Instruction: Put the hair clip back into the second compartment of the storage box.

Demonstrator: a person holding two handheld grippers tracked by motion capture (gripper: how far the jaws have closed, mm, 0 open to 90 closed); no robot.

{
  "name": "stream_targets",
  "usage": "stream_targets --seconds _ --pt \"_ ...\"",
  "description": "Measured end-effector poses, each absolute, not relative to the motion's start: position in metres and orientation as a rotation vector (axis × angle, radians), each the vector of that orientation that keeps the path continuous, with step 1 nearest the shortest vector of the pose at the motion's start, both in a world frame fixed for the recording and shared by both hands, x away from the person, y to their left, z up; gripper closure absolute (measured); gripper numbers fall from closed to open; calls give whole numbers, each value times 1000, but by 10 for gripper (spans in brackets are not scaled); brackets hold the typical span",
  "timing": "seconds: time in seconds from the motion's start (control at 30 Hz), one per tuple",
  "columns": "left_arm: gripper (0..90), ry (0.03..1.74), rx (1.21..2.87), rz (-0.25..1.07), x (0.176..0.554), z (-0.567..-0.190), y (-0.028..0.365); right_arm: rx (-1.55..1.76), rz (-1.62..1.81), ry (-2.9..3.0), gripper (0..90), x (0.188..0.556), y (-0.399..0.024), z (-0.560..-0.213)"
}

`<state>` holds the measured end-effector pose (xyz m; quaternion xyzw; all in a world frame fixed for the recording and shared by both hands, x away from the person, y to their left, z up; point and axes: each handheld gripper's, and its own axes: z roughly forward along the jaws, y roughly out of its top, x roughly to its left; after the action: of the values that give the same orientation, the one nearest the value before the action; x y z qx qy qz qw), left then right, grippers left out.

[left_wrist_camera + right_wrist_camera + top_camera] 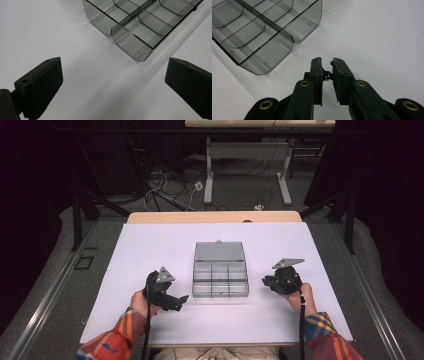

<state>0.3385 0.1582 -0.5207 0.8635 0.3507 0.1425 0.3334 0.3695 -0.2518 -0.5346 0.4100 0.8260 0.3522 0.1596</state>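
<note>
Only the near corner of the organizer box [130, 32] shows, cropped

Small dark thing [327, 73] between right hand-held gripper [327, 62] jaws, too small to identify
</note>
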Motion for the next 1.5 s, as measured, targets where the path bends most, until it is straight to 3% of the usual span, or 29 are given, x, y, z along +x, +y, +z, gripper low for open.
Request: stream_targets --seconds 1.5 --pt "18 917 2257 381 339 -522 158 1084 1105 2301 792 359 -230 -519"
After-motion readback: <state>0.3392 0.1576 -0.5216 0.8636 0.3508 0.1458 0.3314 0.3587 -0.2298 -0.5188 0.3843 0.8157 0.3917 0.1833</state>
